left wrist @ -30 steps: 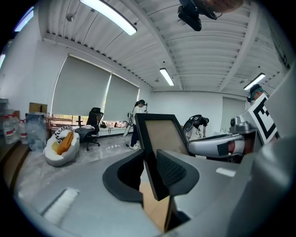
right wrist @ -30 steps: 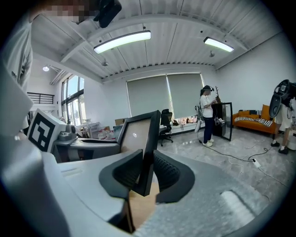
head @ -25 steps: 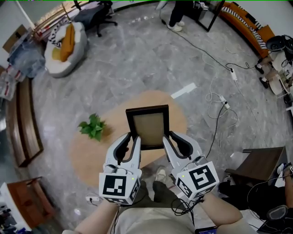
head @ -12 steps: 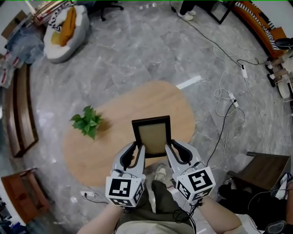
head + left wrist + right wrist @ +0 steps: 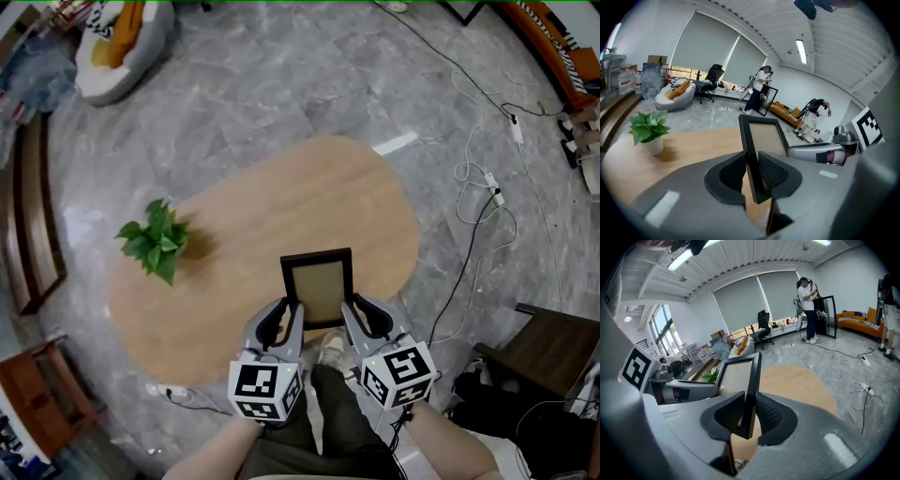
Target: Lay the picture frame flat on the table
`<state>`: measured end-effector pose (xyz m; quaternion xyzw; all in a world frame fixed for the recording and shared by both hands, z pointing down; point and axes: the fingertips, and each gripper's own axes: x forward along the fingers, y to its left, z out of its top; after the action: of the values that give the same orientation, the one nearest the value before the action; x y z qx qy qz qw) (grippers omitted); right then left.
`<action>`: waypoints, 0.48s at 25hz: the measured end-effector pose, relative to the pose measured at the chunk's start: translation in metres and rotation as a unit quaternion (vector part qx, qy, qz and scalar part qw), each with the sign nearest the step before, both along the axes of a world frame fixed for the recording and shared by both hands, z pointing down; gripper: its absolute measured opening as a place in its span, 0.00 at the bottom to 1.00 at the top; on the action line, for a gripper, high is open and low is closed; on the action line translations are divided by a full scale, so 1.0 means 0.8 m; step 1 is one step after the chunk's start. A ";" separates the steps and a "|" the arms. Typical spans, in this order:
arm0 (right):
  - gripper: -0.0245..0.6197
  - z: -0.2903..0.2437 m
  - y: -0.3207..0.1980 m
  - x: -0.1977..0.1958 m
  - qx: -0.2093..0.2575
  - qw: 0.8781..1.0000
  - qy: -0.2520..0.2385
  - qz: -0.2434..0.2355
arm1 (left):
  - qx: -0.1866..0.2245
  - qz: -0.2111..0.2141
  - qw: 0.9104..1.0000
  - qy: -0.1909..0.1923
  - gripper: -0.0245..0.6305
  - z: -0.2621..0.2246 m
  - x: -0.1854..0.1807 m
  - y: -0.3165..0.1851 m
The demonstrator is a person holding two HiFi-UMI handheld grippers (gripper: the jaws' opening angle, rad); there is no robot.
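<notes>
Clamped the picture frame (image 5: pixel 317 289) by both side rails in left gripper (image 5: pixel 289 309) and right gripper (image 5: pixel 351 307), steadying it above the near edge of the table (image 5: pixel 234 234).

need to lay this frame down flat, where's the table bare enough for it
The table is bare past the picture frame, across its middle and out to the right end. The plant crowds the left end. The near edge is taken up by the left claw and right claw, both gripping the frame.
</notes>
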<state>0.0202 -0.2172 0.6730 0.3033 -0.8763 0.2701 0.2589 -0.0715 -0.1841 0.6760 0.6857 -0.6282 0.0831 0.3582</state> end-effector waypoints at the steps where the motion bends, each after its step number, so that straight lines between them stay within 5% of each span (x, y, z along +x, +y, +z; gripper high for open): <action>1: 0.15 0.016 0.003 0.001 -0.006 1.000 0.004 -0.001 | -0.009 -0.002 1.000 0.007 0.19 0.016 0.001 0.003; 12: 0.15 0.159 0.024 0.014 -0.066 0.997 0.034 -0.002 | -0.093 0.006 0.995 0.045 0.19 0.162 0.014 0.022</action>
<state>0.0318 -0.1979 0.8000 0.2930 -0.8476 0.3168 0.3088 -0.0604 -0.1667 0.8058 0.6563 -0.5964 0.1127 0.4482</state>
